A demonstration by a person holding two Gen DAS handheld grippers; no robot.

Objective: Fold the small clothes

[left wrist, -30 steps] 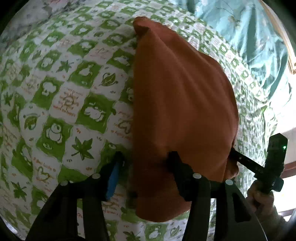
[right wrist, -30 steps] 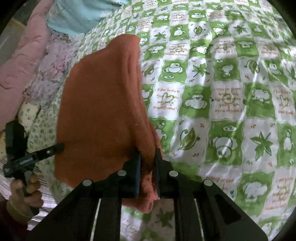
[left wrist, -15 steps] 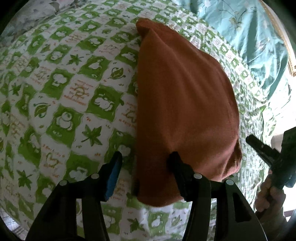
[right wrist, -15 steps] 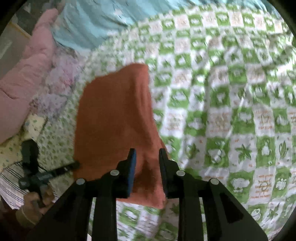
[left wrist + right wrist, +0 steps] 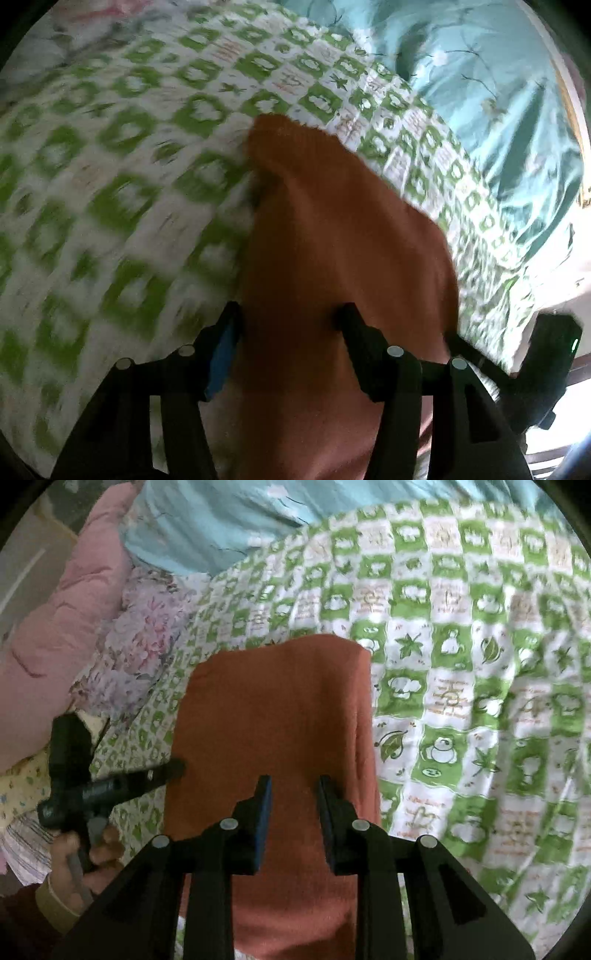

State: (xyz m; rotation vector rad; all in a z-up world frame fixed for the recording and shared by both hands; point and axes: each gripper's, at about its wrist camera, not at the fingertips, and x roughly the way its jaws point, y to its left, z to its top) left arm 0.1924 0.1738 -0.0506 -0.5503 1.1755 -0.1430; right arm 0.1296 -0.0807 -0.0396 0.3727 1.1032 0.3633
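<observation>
Folded orange cloth (image 5: 273, 716) lying flat on a green-and-white checked bedsheet (image 5: 461, 701). Right hand-held gripper (image 5: 293, 786) released, jaws parted above the cloth's near portion. Left hand-held gripper (image 5: 288, 317) also released, its wide-spread fingers straddling the cloth's near left edge; seen from the right wrist, its tip (image 5: 173, 766) meets the cloth's left edge. Pink quilt (image 5: 55, 627) and teal cover (image 5: 498, 110) beyond the sheet.

Orange garment (image 5: 273, 716): matt fuzzy knit. Green-checked sheet (image 5: 461, 686): smooth printed cloth. Teal cover (image 5: 491, 99): glossy satin.
</observation>
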